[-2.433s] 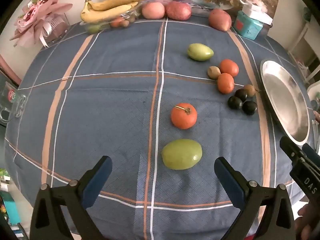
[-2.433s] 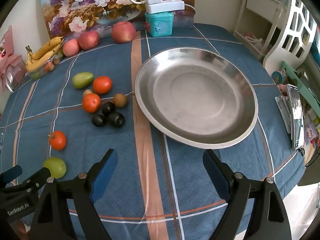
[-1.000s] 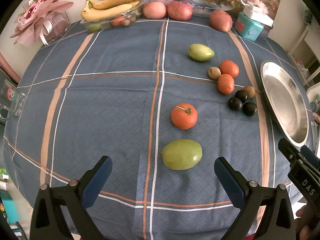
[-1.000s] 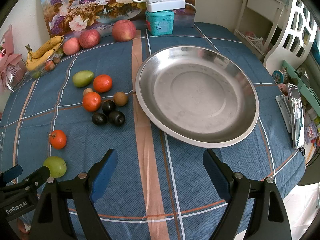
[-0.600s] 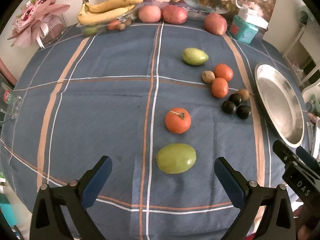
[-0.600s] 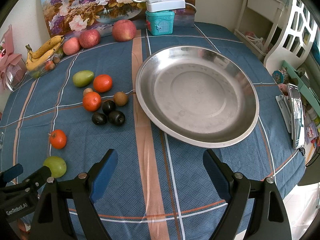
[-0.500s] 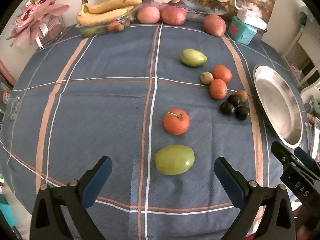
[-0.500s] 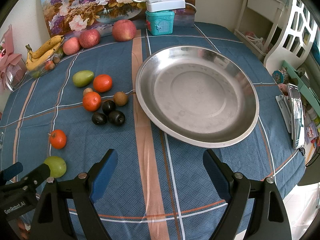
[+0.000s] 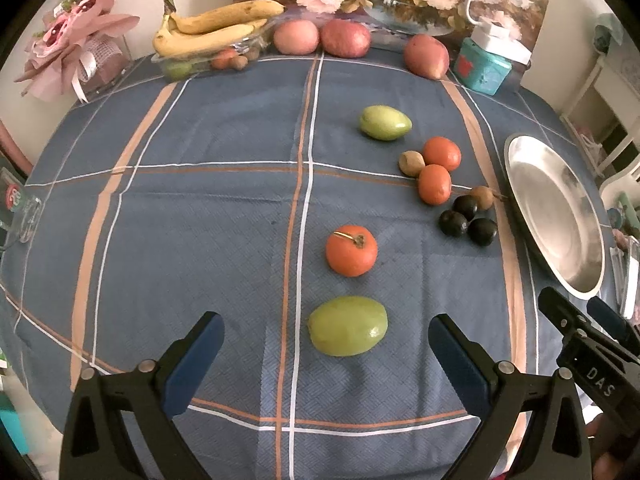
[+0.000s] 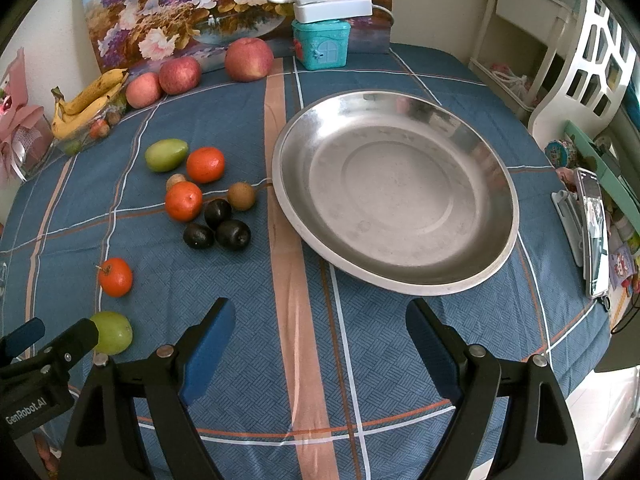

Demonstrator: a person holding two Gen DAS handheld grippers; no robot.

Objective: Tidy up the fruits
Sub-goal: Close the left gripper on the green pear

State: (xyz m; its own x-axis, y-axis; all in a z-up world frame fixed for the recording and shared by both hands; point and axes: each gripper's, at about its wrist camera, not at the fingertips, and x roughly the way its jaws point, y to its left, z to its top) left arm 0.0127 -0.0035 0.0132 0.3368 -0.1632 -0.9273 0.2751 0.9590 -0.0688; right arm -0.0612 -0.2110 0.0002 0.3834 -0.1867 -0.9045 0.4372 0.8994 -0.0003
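My left gripper [image 9: 326, 354] is open and empty, its jaws either side of a green fruit [image 9: 348, 331] just ahead on the blue cloth. Beyond it lies an orange tomato-like fruit [image 9: 351, 250]. Further right sit two oranges [image 9: 435, 184], three dark fruits [image 9: 467, 220], two brown kiwis and another green fruit [image 9: 385, 122]. My right gripper [image 10: 316, 344] is open and empty, just short of the empty steel plate [image 10: 496, 240]. The cluster of fruit [image 10: 218, 212] lies left of the plate.
Bananas in a clear tray [image 9: 212, 28], three apples [image 9: 344, 38], a teal box [image 10: 321, 44] and a flower painting stand along the back edge. A pink bouquet [image 9: 68, 56] is at the back left. A phone [image 10: 594, 232] lies at the right table edge.
The left gripper has drifted slightly, so the green fruit sits a little more centred between its jaws. The right gripper has not moved. No fruit has shifted.
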